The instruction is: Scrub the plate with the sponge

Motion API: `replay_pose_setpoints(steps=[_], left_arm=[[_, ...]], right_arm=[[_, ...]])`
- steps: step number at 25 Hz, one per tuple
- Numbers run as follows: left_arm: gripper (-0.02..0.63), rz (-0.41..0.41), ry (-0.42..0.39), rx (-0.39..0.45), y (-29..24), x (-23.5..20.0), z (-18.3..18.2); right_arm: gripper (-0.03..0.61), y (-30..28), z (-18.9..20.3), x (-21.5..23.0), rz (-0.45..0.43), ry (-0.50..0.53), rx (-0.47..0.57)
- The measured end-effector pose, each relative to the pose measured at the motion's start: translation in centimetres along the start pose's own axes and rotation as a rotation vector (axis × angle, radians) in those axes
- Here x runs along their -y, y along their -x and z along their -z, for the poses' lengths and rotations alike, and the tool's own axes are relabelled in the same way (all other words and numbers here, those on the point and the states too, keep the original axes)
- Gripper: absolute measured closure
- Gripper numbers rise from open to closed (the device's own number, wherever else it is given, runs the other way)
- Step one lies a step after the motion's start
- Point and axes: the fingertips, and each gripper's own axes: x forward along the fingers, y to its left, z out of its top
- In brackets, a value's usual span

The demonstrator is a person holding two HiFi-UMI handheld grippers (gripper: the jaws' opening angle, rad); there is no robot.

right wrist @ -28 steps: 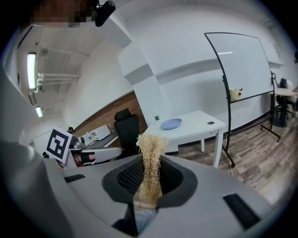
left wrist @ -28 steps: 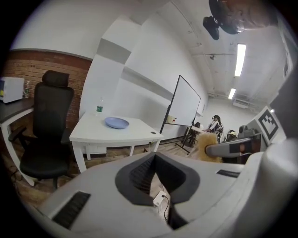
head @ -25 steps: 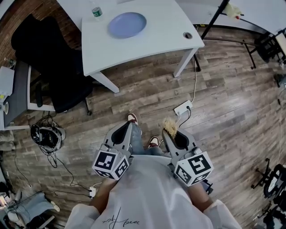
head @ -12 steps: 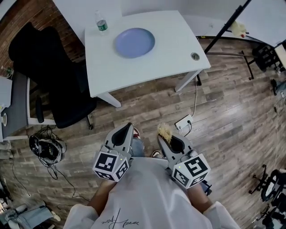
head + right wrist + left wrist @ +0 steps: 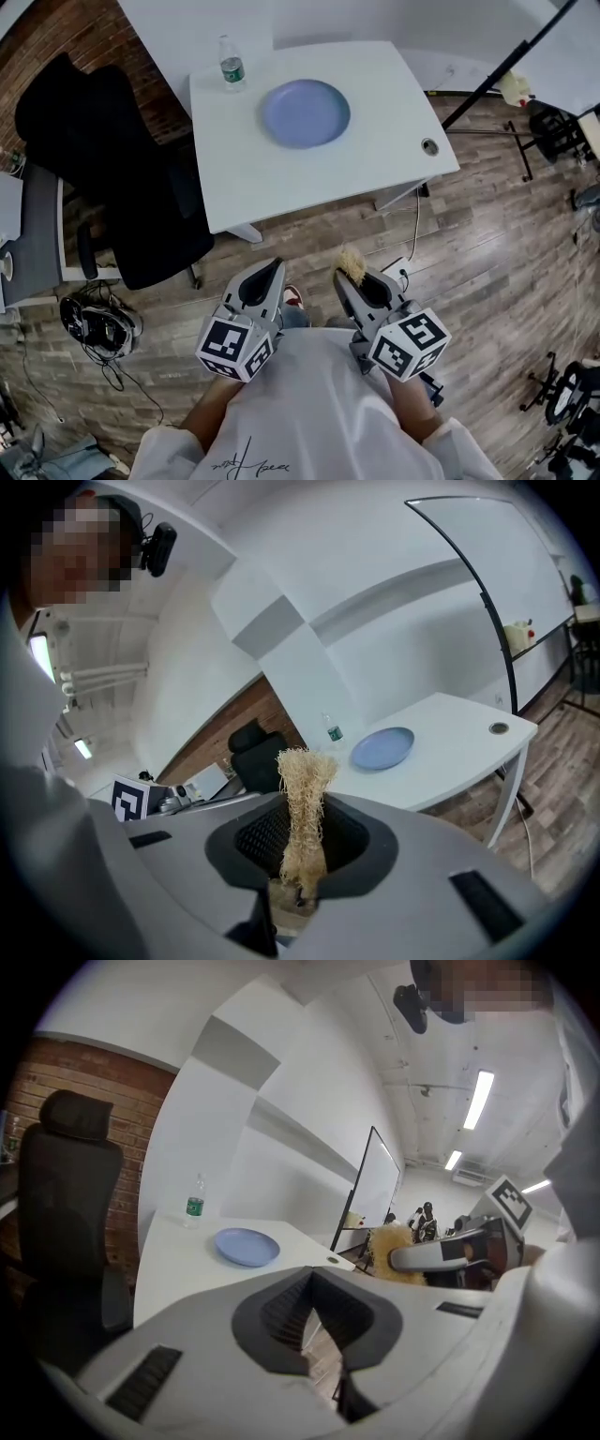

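The round blue plate (image 5: 306, 113) lies flat and bare on the white surface (image 5: 281, 178), set toward the far half, so it can be reached from the near edge with room around it to work. A capped water bottle (image 5: 231, 64) stands upright just beyond the plate on its left, apart from it, close enough that a wide scrubbing stroke could knock it. To the plate's right, near the corner, is a small round cable hole (image 5: 429, 146). Off the surface, left of the plate, a black office chair (image 5: 103, 169) is parked. The sponge (image 5: 302, 808), a pale, fibrous, loofah-like tuft, is well short of the plate, pinched at its lower end in the right claw (image 5: 351, 278) with its jaws pressed together on it. The frayed top sticks out past the tips, which leaves the working end free to meet the plate. The left claw (image 5: 270, 272) is beside it with its jaws together on nothing, probably kept free to steady the plate. Both claws are held low, in front of the person's body and over the wooden floor (image 5: 487, 234), pointing toward the plate. Judging from this, scrubbing has not begun, and the gap to the plate must be closed first.
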Motion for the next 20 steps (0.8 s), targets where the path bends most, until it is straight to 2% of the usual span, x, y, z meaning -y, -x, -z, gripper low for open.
replay_pose_setpoints(steps=[6, 10, 16, 20], left_arm=[[0.627, 0.047, 0.033, -0.005, -0.7, -1.0, 0.3], [0.627, 0.096, 0.094, 0.039, -1.3, -1.4, -0.3], [0.627, 0.067, 0.1, 0.024, -3.8, -3.5, -0.8], [0.627, 0.066, 0.076, 0.026, -6.7, -4.3, -2.4]], right_arm=[[0.522, -2.3, -1.7, 0.9, 0.03, -0.02, 0.014], [0.52, -3.3, -2.5, 2.1, 0.062, -0.01, 0.012], [0.52, -5.4, -4.5, 5.2, 0.074, -0.029, 0.02], [0.52, -7.5, -6.5, 7.1, 0.046, -0.025, 0.021]])
